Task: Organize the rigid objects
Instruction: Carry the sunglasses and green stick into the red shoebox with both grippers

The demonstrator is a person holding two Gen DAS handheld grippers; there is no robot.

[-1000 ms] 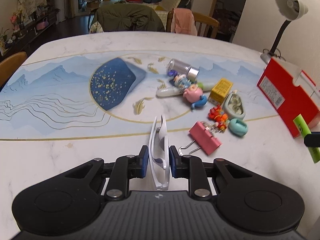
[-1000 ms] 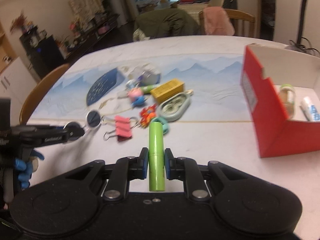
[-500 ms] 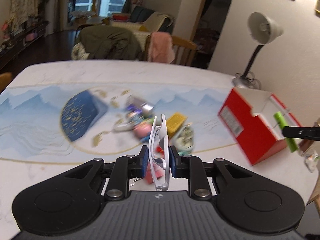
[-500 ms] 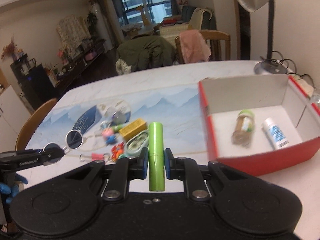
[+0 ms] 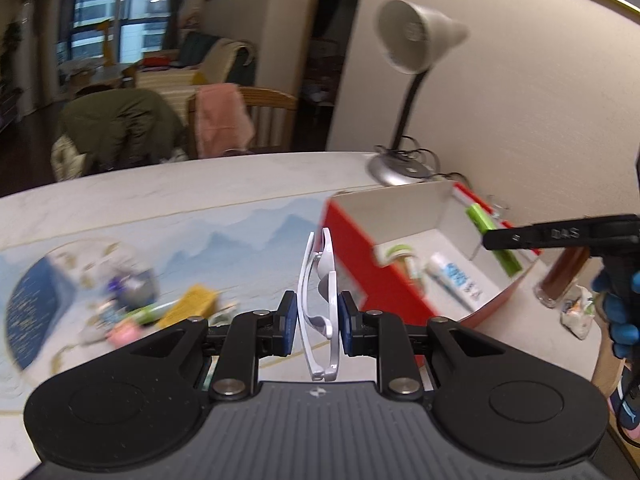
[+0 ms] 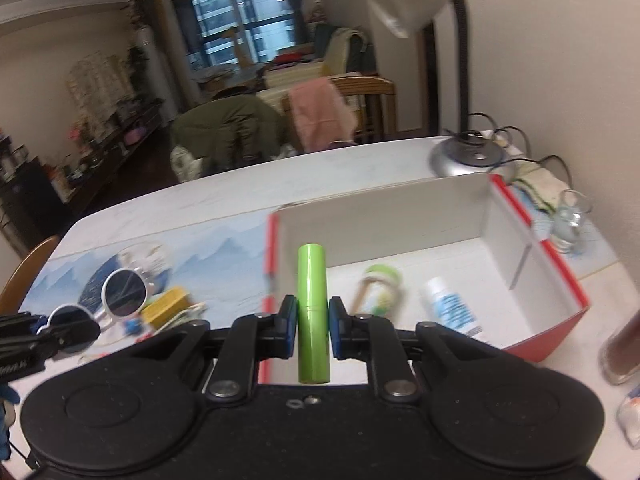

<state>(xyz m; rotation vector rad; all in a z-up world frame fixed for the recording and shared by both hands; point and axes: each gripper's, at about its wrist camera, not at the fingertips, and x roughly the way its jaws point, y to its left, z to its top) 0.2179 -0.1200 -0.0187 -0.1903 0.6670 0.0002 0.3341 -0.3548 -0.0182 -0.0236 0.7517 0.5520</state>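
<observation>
My left gripper (image 5: pixel 318 317) is shut on folded white sunglasses (image 5: pixel 320 264), held in the air just left of the red box (image 5: pixel 352 248). My right gripper (image 6: pixel 313 320) is shut on a green tube (image 6: pixel 313 280), hovering over the near left corner of the red box (image 6: pixel 560 264). Inside the box lie a green-lidded jar (image 6: pixel 378 284) and a white tube (image 6: pixel 452 308). In the left wrist view the right gripper (image 5: pixel 494 239) reaches in from the right above the box. The right wrist view shows the sunglasses (image 6: pixel 120 292) at the far left.
A blurred pile of small objects (image 5: pixel 160 308), with a yellow box (image 6: pixel 166 304), lies left of the red box. A desk lamp (image 5: pixel 416 40) and its cables stand behind the box. A glass of brown liquid (image 6: pixel 624 348) and a clear glass (image 6: pixel 568 220) stand to its right.
Both grippers have risen and swung right, from the pile to the red box, each still holding its object. The box's inside has come into view.
</observation>
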